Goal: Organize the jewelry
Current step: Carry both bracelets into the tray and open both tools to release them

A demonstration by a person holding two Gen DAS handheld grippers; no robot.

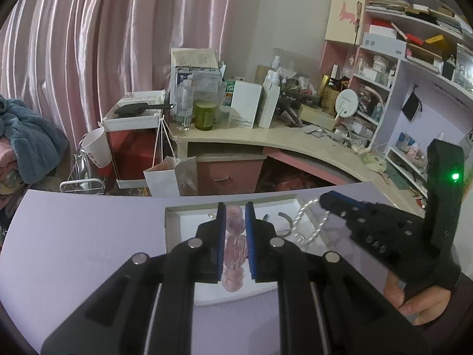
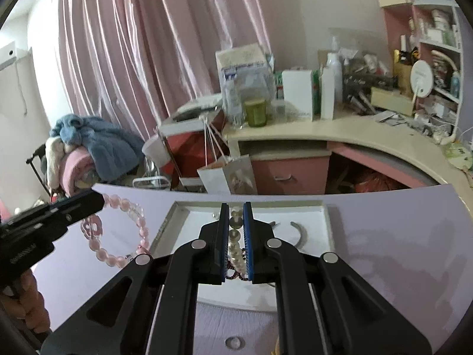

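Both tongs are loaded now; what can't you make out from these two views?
- Pink bead bracelet: left wrist view shows only beads between the left tongs; the fingers hide the rest.
- Pearl strand: lower end hidden behind the right tongs.
- Dark red beads: mostly covered, type unclear.
- White tray: near edge hidden by the tongs.

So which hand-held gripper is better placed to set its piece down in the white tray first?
Probably the right hand-held gripper: shut on the pearl strand, it sits directly over the white tray. The left hand-held gripper, shut on the pink bead bracelet, hangs beside the tray's left edge.
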